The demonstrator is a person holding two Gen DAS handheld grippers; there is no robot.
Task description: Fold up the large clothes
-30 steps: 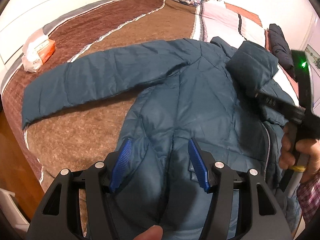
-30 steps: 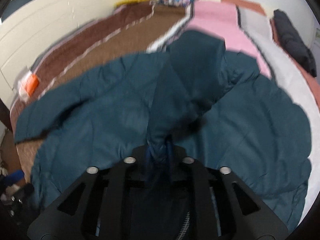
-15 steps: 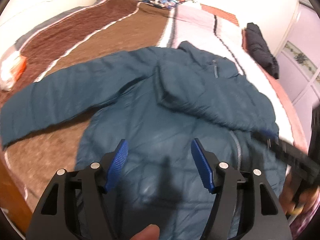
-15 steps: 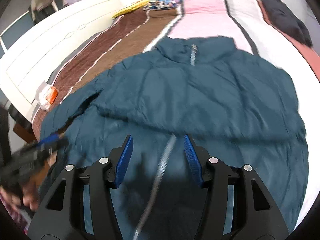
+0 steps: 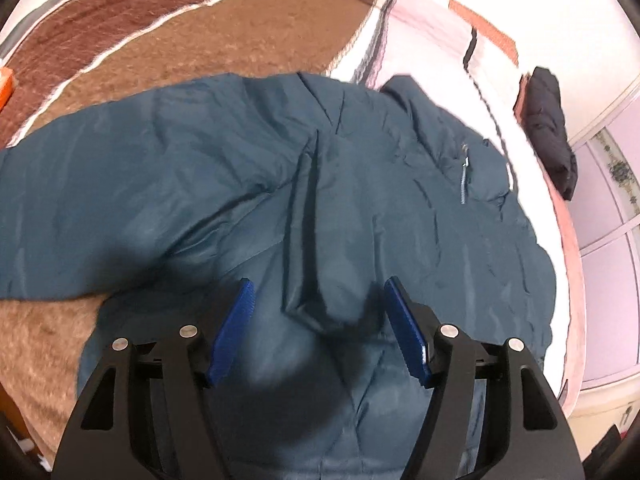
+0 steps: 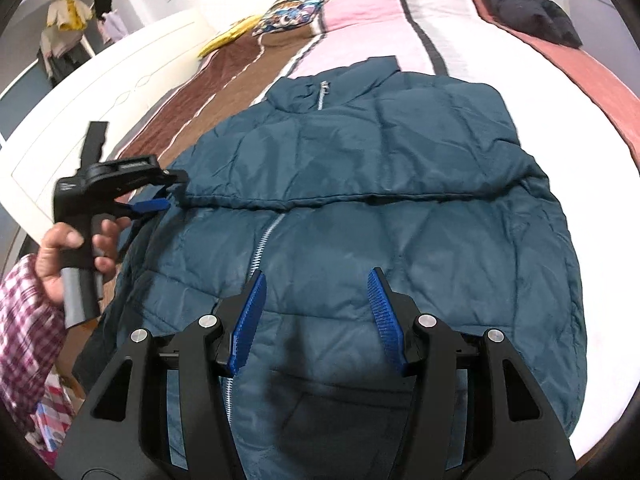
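Observation:
A teal puffer jacket (image 6: 400, 216) lies front up on the bed, zip (image 6: 264, 240) closed. Its right sleeve (image 6: 360, 168) is folded flat across the chest, its cuff end by the left gripper. The other sleeve (image 5: 100, 200) stretches out left over the brown blanket. My left gripper (image 5: 318, 320) is open and empty, hovering just above the folded sleeve's cuff (image 5: 320, 312); it also shows in the right wrist view (image 6: 160, 200). My right gripper (image 6: 316, 304) is open and empty above the jacket's lower front.
The bed has a brown blanket (image 5: 200, 40) on the left and a pink-and-white striped cover (image 6: 368, 12) on the right. A black garment (image 6: 520, 4) lies at the far right. A patterned pillow (image 6: 296, 4) sits by the white headboard (image 6: 100, 92).
My right gripper let go of the right sleeve, which now lies folded across the chest, and drew back open. My left gripper moved up to the sleeve's cuff.

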